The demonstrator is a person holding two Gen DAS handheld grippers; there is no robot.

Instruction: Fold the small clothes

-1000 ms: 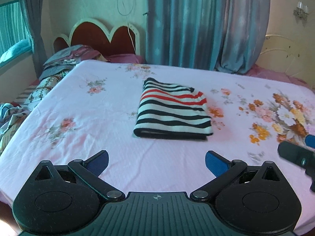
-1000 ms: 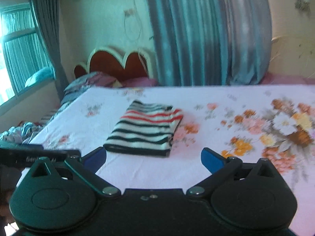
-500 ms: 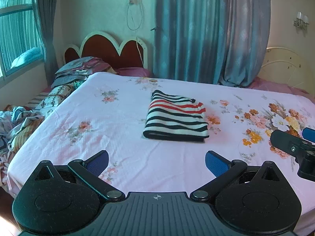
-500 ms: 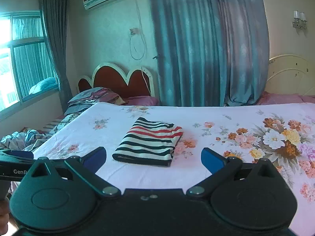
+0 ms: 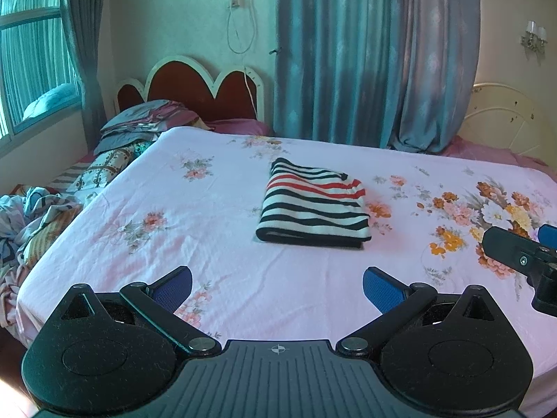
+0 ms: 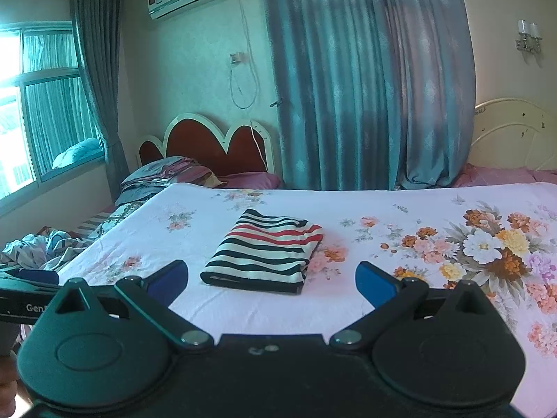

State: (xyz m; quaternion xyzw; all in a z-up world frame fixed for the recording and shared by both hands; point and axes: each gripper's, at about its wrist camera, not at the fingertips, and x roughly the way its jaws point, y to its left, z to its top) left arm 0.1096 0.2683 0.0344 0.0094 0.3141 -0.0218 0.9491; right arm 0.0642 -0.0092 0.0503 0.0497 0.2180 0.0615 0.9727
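A striped garment (image 5: 315, 205) in black, white and red lies folded into a neat rectangle on the pink floral bedsheet (image 5: 195, 223). In the right wrist view the same striped garment (image 6: 266, 250) rests on the bedsheet (image 6: 383, 209), ahead of the jaws. My left gripper (image 5: 277, 287) is open and empty, well short of the garment near the bed's front edge. My right gripper (image 6: 271, 280) is open too, holding nothing, with the garment's near edge just beyond its fingertips. The right gripper's body (image 5: 522, 257) shows at the right edge of the left wrist view.
A red scalloped headboard (image 5: 202, 94) stands at the back left with stacked bedding (image 5: 139, 125) before it. Crumpled clothes (image 5: 31, 216) lie off the bed's left side. Blue curtains (image 5: 365, 55) hang behind. A white metal bed frame (image 5: 504, 118) is at the right.
Both grippers have pulled back and lifted away from the folded garment, so more of the room and bed shows. The garment has stayed in place. Both stay open.
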